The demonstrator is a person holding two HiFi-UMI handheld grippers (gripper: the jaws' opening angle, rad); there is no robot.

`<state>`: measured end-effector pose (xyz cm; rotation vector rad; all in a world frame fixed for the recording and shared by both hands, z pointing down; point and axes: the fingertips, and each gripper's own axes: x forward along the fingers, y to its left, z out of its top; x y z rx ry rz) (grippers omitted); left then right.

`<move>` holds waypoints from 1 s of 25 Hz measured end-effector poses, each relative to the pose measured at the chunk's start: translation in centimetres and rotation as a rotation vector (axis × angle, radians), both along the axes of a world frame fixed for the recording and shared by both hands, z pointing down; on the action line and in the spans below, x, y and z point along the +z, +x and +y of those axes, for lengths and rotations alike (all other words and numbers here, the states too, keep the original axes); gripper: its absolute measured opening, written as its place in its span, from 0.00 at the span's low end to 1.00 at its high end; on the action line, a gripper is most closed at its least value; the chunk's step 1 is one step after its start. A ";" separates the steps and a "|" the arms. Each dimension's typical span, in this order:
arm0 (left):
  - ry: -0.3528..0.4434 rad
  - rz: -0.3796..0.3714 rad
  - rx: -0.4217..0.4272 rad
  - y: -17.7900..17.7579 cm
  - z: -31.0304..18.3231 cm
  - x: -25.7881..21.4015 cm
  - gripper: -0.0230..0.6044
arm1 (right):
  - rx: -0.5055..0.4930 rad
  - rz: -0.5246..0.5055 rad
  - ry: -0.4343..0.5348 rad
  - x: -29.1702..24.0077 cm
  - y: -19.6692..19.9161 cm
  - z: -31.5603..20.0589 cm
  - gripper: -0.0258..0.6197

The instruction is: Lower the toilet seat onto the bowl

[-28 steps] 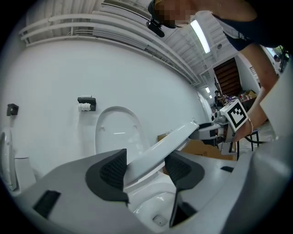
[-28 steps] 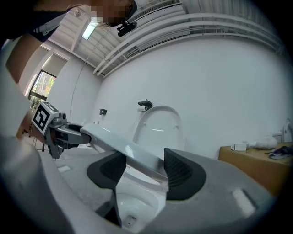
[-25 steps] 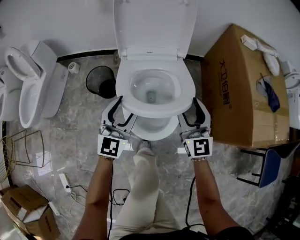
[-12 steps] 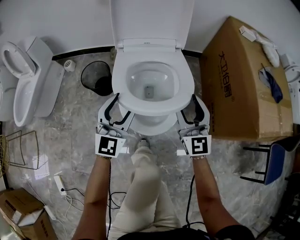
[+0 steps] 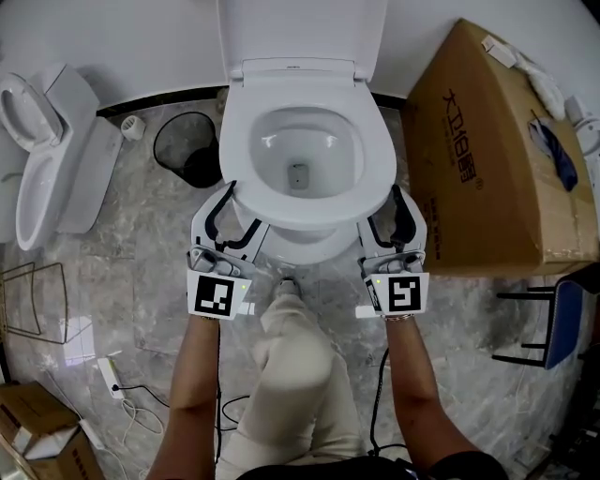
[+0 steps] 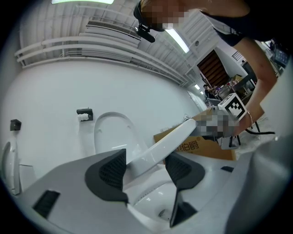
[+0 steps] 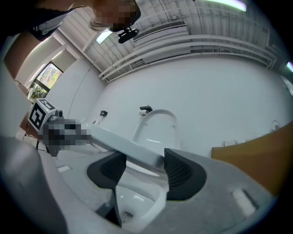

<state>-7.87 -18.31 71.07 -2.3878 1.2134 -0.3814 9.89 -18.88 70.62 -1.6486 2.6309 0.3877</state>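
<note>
The white toilet seat (image 5: 246, 155) hangs tilted a little above the bowl (image 5: 309, 247), while the lid (image 5: 300, 28) stands upright against the wall. My left gripper (image 5: 228, 204) is shut on the seat's front left rim. My right gripper (image 5: 398, 204) is shut on its front right rim. In the left gripper view the seat (image 6: 169, 142) runs between the two dark pads (image 6: 110, 172) of the left gripper (image 6: 144, 171), with the bowl (image 6: 153, 203) below. The right gripper view shows the seat (image 7: 121, 145) clamped by the right gripper (image 7: 142, 167) over the bowl (image 7: 132, 201).
A black waste bin (image 5: 187, 150) stands left of the toilet and a big cardboard box (image 5: 487, 150) right of it. A second toilet (image 5: 47, 150) is at far left. My leg (image 5: 295, 361) stands before the bowl. A power strip (image 5: 108, 375) lies on the floor.
Both grippers have sunk with the seat held between them, so the seat lies closer to the bowl. The lid has stayed upright.
</note>
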 end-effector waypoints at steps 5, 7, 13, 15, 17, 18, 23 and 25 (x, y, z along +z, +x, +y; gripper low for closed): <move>0.023 -0.003 -0.004 0.0 0.7 2.0 0.43 | 0.003 0.005 0.024 2.0 0.0 0.7 0.43; 0.035 0.000 -0.006 0.0 0.9 2.5 0.43 | 0.008 0.001 0.033 2.6 0.1 0.9 0.43; 0.066 -0.010 -0.009 0.1 1.4 4.3 0.43 | 0.016 0.020 0.043 4.7 0.1 1.5 0.43; 0.073 -0.016 -0.011 0.1 1.6 4.9 0.43 | 0.019 0.020 0.042 5.5 0.0 1.6 0.43; 0.083 -0.016 -0.010 0.2 1.8 5.5 0.43 | 0.021 0.017 0.043 6.1 0.1 1.8 0.43; 0.090 -0.016 -0.009 0.2 1.8 5.7 0.43 | 0.024 0.016 0.042 6.4 0.2 1.9 0.43; 0.105 -0.033 -0.016 0.1 2.2 7.0 0.43 | 0.031 0.033 0.024 8.0 0.1 2.2 0.43; 0.113 -0.034 -0.019 0.1 2.4 7.6 0.43 | 0.036 0.048 0.017 8.7 0.1 2.4 0.43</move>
